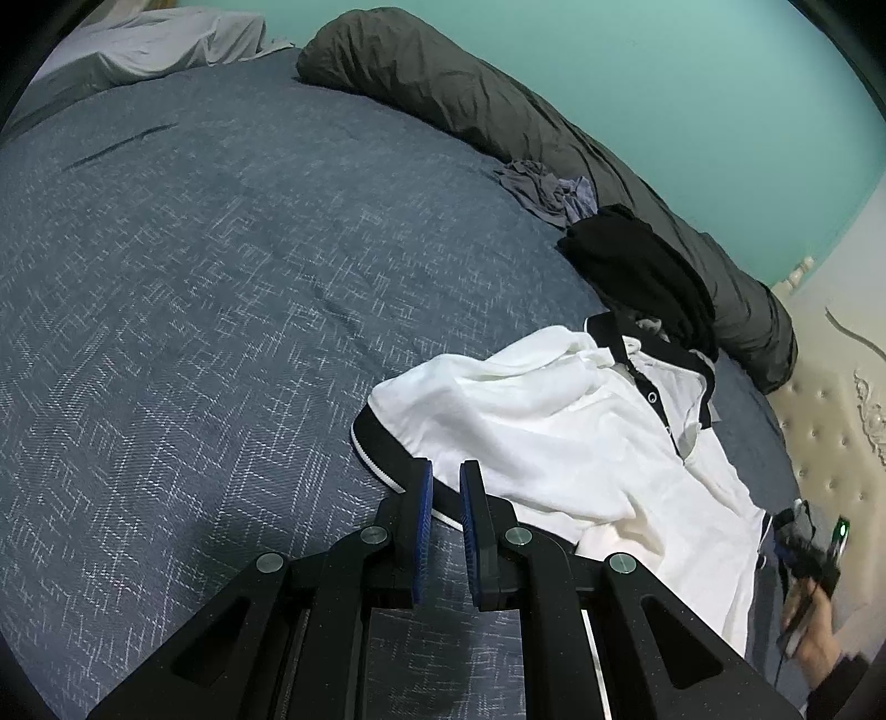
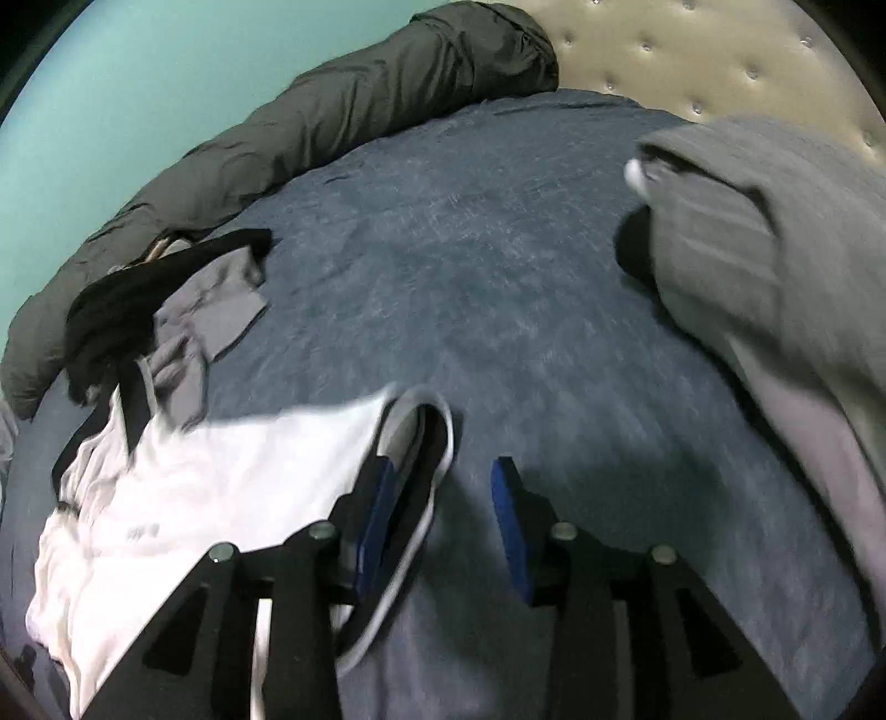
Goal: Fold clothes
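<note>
A white polo shirt [image 1: 559,432] with black collar and cuffs lies crumpled on the blue bedspread [image 1: 221,277]. In the left wrist view my left gripper [image 1: 446,466] is shut at the shirt's near edge, with the black sleeve cuff [image 1: 382,443] running in between its blue pads. In the right wrist view the same shirt [image 2: 210,487] lies at lower left. My right gripper [image 2: 444,464] stands open. The other black-and-white cuff [image 2: 426,459] loops beside its left pad [image 2: 379,515], and the right pad is clear of it. The picture there is blurred.
A rolled dark grey duvet [image 1: 498,99] lines the far side by the teal wall. A black garment [image 1: 642,271] and a crumpled grey one [image 1: 548,188] lie beyond the shirt. A grey garment pile [image 2: 747,249] sits right, near the tufted headboard [image 2: 692,50]. A hand [image 1: 814,626] shows at right.
</note>
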